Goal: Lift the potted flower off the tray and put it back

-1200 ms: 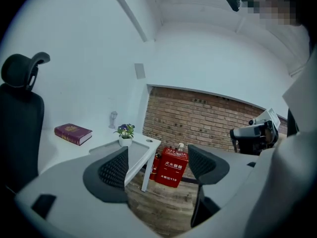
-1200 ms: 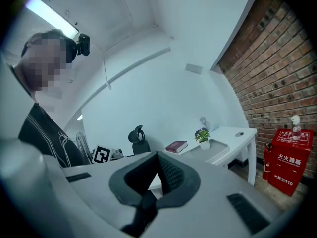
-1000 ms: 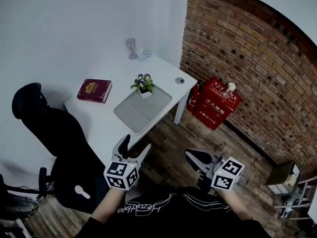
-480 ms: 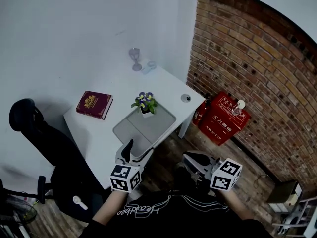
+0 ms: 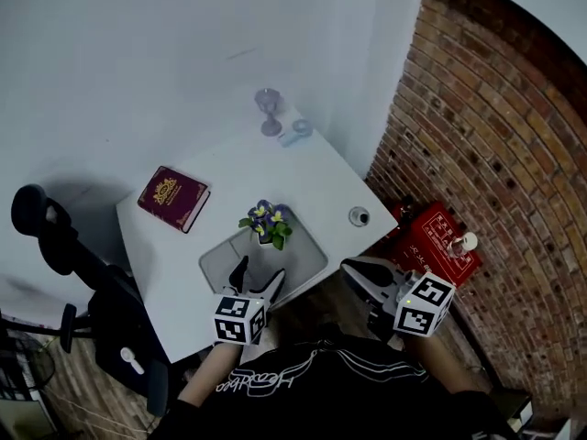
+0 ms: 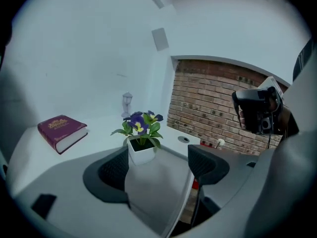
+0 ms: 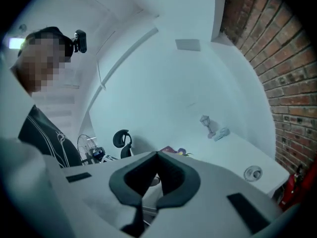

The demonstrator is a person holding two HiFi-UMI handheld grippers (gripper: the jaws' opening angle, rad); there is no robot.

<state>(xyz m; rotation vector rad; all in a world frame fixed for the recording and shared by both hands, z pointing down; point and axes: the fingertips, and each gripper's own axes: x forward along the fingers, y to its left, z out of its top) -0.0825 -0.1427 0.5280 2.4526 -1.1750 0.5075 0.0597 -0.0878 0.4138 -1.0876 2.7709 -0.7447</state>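
desk (image 5: 240, 168) being closed in on vs earlier | left gripper (image 5: 259, 276) being held wide, empty, at tray (image 5: 220, 262) edge; right gripper (image 5: 359, 273) being kept closed | potted flower (image 5: 266, 223) being left on tray, ahead | judged light, tippy: pot walls being favoured, not stems

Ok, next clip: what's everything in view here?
table: 1, white, against the white wall
tray: 1, grey, at the table's near edge
potted flower: 1, purple blooms, white pot, on the tray's far end
book: 1, dark red, table's left part
stemmed glass: 1, clear, far corner
round object: 1, grey, table's right edge
box: 1, red, floor by the brick wall
office chair: 1, black, left of table
left gripper: open, empty, facing the tray
right gripper: shut, empty
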